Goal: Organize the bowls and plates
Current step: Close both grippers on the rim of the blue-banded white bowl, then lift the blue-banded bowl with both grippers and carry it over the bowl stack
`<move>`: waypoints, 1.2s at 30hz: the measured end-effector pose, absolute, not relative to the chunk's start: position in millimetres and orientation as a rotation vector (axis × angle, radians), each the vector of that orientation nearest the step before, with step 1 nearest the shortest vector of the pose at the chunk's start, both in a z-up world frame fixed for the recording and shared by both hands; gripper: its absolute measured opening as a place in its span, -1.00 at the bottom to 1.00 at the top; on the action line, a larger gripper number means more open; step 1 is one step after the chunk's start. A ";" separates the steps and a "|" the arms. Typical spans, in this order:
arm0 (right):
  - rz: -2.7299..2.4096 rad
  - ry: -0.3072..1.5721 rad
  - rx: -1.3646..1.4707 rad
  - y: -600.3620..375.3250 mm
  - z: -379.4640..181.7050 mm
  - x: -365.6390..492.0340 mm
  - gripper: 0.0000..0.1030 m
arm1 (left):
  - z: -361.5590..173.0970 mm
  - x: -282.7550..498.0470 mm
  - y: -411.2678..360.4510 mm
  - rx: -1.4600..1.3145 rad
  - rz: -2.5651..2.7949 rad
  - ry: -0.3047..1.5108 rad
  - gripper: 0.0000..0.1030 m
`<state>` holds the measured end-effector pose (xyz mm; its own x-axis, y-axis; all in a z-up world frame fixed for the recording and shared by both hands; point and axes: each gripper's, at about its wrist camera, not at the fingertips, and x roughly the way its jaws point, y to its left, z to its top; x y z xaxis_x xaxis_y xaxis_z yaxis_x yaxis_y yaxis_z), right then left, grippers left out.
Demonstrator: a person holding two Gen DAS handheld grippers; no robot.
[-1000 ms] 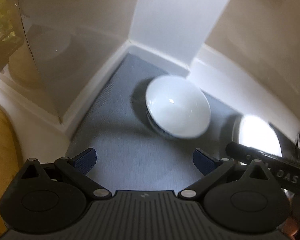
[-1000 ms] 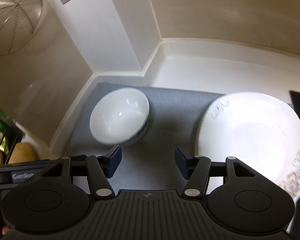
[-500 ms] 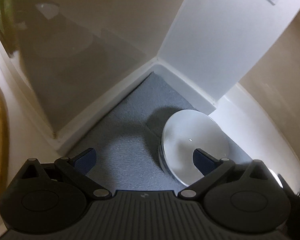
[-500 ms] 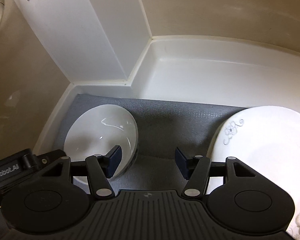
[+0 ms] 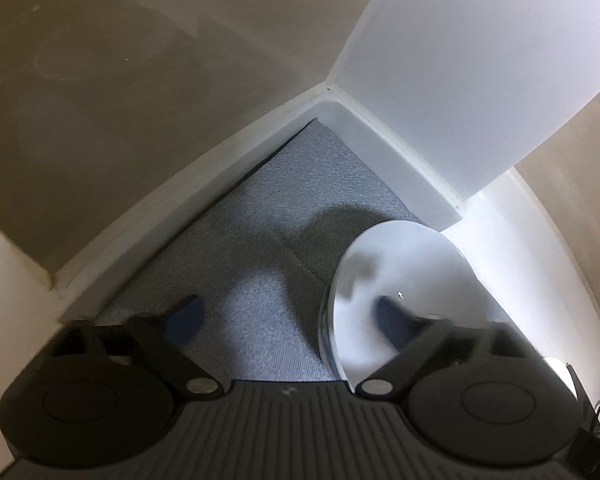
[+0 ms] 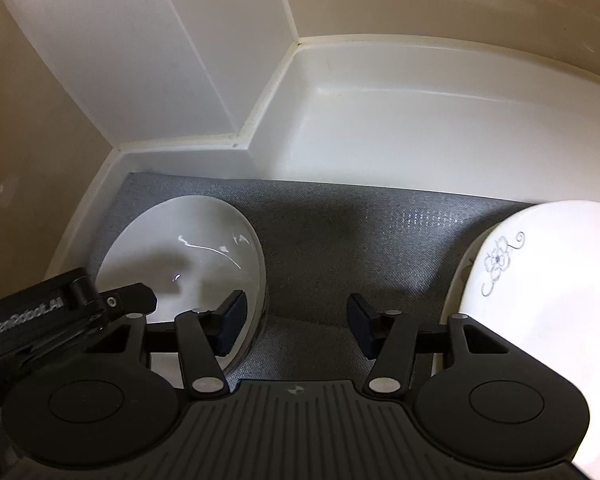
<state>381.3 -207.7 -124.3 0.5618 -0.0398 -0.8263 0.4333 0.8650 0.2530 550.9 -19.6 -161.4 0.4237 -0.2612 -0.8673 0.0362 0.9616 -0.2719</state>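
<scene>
My left fingers (image 5: 287,320) are closing, one blue pad (image 5: 392,316) already down inside the white bowl (image 5: 404,280) and the other outside over the grey mat (image 5: 259,208), so the near rim of the bowl stands between them. I cannot see either pad pressing on it yet. My right fingers (image 6: 295,324) are closing too, with nothing between them but mat; their left pad hangs in front of the bowl's wall and their right pad sits just beside the rim of the flowered plate (image 6: 540,300), touching neither as far as I can tell.

To do this grip well, I judge I should let the left pads meet squarely on the rim, inner pad flat to the inside wall, and squeeze firmly before lifting, since glazed ware is slick and a thin rim can pivot out of a pinch. The right fingers should keep clear of the bowl so the two tools do not knock together; the left tool's black body (image 6: 39,316) already shows close in the right view.

The bowl is round, deep and glossy, throwing sharp highlights. The plate is wide, shallow and white, with a thin line-drawn flower near its edge. Both rest on the mat, which is woven and matte, likely grippy. It lies on a smooth white desk (image 6: 420,128) in a corner with a raised lip, under plain beige walls (image 5: 139,80).
</scene>
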 end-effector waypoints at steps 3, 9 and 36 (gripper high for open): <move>-0.250 0.933 0.476 -205.6 -123.9 382.2 -0.51 | -164.3 556.3 -24.7 -0.169 -0.234 1.154 -0.28; -0.213 0.950 0.435 -191.9 -116.4 382.5 -0.79 | -156.0 542.5 -26.6 -0.123 -0.313 1.126 -0.84; -0.228 0.810 0.362 -167.9 -37.7 293.5 -0.78 | -78.7 462.6 -11.1 -0.086 -0.476 1.019 -0.83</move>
<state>293.5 -167.9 -37.7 0.6702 -0.0609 -0.7397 0.3339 0.9148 0.2272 462.6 -11.1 -78.7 0.4320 -0.4203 -0.7979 0.3417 0.8951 -0.2865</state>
